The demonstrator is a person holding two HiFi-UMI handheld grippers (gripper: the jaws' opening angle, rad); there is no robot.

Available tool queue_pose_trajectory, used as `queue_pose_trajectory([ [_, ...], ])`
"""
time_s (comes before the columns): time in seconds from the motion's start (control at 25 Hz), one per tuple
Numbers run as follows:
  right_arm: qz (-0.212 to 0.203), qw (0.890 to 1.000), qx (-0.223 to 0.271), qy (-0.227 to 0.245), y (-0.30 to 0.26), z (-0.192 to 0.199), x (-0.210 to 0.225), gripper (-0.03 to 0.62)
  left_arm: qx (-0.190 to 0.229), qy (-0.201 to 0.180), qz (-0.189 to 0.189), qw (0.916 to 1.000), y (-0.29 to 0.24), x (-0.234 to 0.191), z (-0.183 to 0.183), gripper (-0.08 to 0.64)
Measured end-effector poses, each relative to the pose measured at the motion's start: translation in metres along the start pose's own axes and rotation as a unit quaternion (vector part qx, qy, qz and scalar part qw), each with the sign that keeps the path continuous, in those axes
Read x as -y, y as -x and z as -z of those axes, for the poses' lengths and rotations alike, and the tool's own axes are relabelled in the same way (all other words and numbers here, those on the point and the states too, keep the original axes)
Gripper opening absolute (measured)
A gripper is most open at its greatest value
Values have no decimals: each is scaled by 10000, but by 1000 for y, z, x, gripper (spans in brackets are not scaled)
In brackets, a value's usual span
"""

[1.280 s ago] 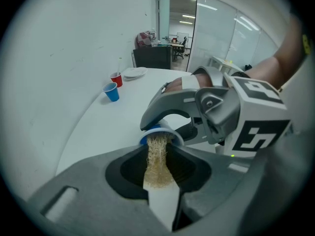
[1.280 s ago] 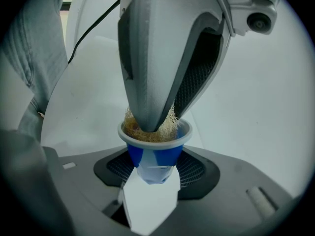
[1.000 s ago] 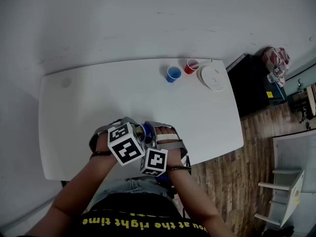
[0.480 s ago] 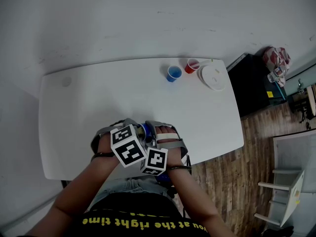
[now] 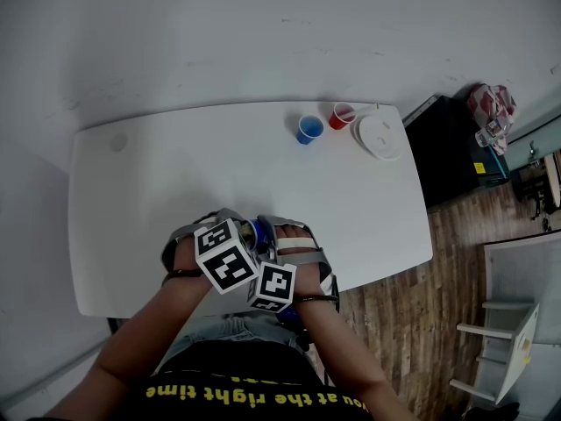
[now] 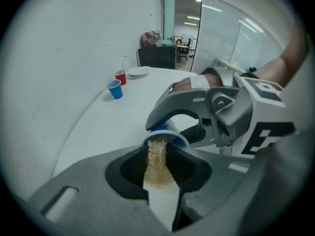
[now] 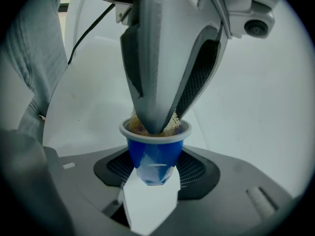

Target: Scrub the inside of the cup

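While the left gripper [image 6: 158, 173] clamps the tan scrubber [image 6: 156, 156] down inside the blue cup [image 7: 155, 154], the right gripper [image 7: 150, 181] grips that cup's body.
Cup sits rim up over the near edge of the white table [image 5: 158, 191], grippers nearly touching. Risks, my read: thin wall looks creased under the right jaws, so harder scrubbing could crush it or pop it loose; left jaw tips are at the rim and could tear it if they twist.
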State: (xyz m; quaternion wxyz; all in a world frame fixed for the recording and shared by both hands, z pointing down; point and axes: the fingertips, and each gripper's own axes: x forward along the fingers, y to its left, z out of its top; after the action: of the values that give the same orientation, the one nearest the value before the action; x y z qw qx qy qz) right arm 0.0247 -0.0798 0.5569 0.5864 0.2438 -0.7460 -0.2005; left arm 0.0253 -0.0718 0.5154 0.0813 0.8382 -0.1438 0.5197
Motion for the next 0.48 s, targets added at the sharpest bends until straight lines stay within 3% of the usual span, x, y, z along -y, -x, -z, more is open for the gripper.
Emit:
queue_pose_trajectory([
  [0.48,-23,9999,116,-56,1,-2,-1,261,112,178,348,9992,6,5,4,112],
])
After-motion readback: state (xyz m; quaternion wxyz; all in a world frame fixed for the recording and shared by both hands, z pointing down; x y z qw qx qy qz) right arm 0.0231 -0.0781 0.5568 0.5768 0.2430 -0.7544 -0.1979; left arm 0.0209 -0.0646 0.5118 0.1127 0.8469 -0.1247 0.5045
